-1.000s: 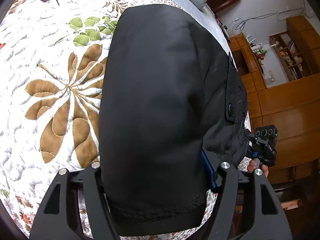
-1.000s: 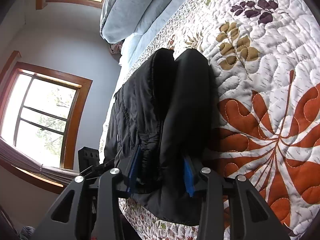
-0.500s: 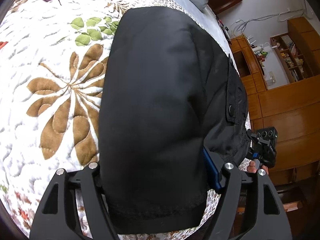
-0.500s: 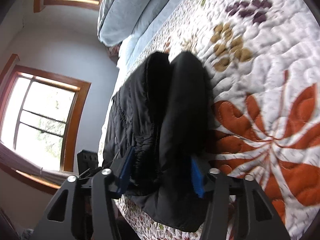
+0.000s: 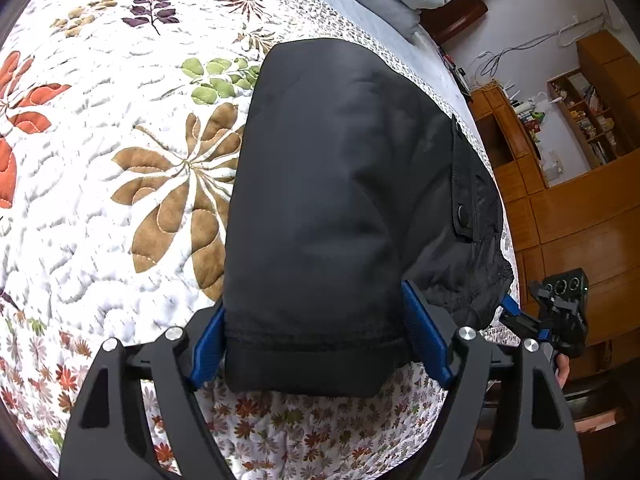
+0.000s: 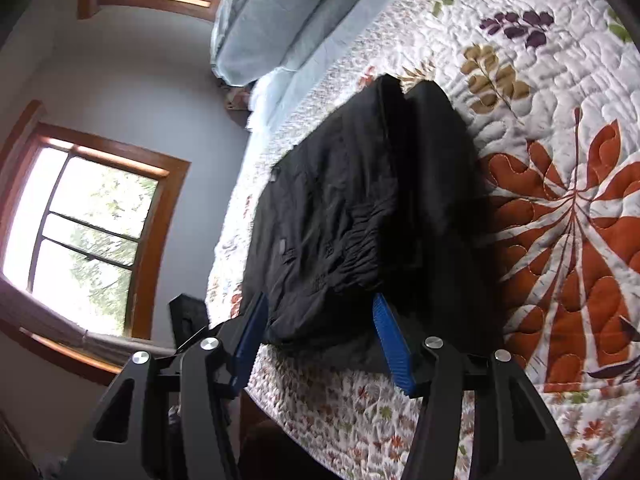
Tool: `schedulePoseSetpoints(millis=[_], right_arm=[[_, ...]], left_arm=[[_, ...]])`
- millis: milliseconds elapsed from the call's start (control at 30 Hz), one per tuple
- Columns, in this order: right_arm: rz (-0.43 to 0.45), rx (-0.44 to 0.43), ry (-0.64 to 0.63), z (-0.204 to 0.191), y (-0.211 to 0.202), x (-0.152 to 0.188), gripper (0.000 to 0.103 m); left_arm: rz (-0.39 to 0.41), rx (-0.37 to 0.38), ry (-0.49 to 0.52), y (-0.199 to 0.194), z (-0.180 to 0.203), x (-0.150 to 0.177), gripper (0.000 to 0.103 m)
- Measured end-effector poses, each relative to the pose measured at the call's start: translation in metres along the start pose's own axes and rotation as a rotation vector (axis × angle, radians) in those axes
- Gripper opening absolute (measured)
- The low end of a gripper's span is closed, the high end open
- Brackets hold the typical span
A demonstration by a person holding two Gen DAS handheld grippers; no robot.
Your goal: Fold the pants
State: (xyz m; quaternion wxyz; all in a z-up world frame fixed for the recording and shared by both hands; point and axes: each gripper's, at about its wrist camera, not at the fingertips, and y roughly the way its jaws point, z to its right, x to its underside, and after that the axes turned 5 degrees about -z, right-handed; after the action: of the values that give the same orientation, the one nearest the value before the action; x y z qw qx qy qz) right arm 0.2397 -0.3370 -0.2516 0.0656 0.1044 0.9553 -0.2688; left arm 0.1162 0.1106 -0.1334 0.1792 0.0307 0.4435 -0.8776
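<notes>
As the black padded fabric pants [image 5: 332,208] lie folded, my left tool [image 5: 316,340] and right tool [image 6: 320,340] stand parted; next, I withdraw.

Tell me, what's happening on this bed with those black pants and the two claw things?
A person is folding a pair of black pants on a flowery quilt, using a hand-held gripper in each hand. The pants already lie folded over into a thick bundle near the edge of the bed. The left gripper straddles the hem end with its blue fingers spread wide at either side. The right gripper is open too, around the waistband end. Neither seems to be pinching the cloth.
</notes>
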Motion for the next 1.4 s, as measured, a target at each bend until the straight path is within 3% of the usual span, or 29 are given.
schedulePoseSetpoints(millis=[133,433,733,833,900,1000,1100,1200,1300,1400], right_arm=[[0.016,0.03,0.023,0.004,0.002,-0.001,0.022],[0.041,0.019,0.052,0.018,-0.006,0.011,0.016],[0.029,0.002,0.087,0.028,-0.001,0.01,0.019],[0.024,0.005,0.113,0.038,-0.006,0.015,0.031],[0.035,0.03,0.134,0.046,-0.018,0.023,0.018],[0.075,0.06,0.157,0.053,-0.044,0.036,0.019],[0.111,0.147,0.112,0.044,-0.068,0.048,0.02],[0.128,0.12,0.091,0.03,-0.078,0.052,0.02],[0.113,0.096,0.043,0.009,-0.066,0.045,0.028],[0.091,0.109,0.011,-0.009,-0.05,0.041,0.028]], left_arm=[[0.001,-0.005,-0.006,0.001,0.001,-0.001,0.079],[0.011,-0.013,0.003,0.008,0.007,0.008,0.084],[0.034,-0.045,0.014,0.007,0.011,0.014,0.089],[0.049,-0.082,0.025,-0.002,0.012,0.016,0.09],[0.057,-0.103,0.036,-0.009,0.011,0.02,0.092],[0.077,-0.144,0.06,-0.024,0.009,0.027,0.092],[0.105,-0.209,0.082,-0.037,0.011,0.033,0.093],[0.128,-0.257,0.113,-0.046,0.019,0.034,0.093],[0.155,-0.26,0.129,-0.051,0.03,0.035,0.093],[0.19,-0.258,0.157,-0.063,0.051,0.041,0.093]])
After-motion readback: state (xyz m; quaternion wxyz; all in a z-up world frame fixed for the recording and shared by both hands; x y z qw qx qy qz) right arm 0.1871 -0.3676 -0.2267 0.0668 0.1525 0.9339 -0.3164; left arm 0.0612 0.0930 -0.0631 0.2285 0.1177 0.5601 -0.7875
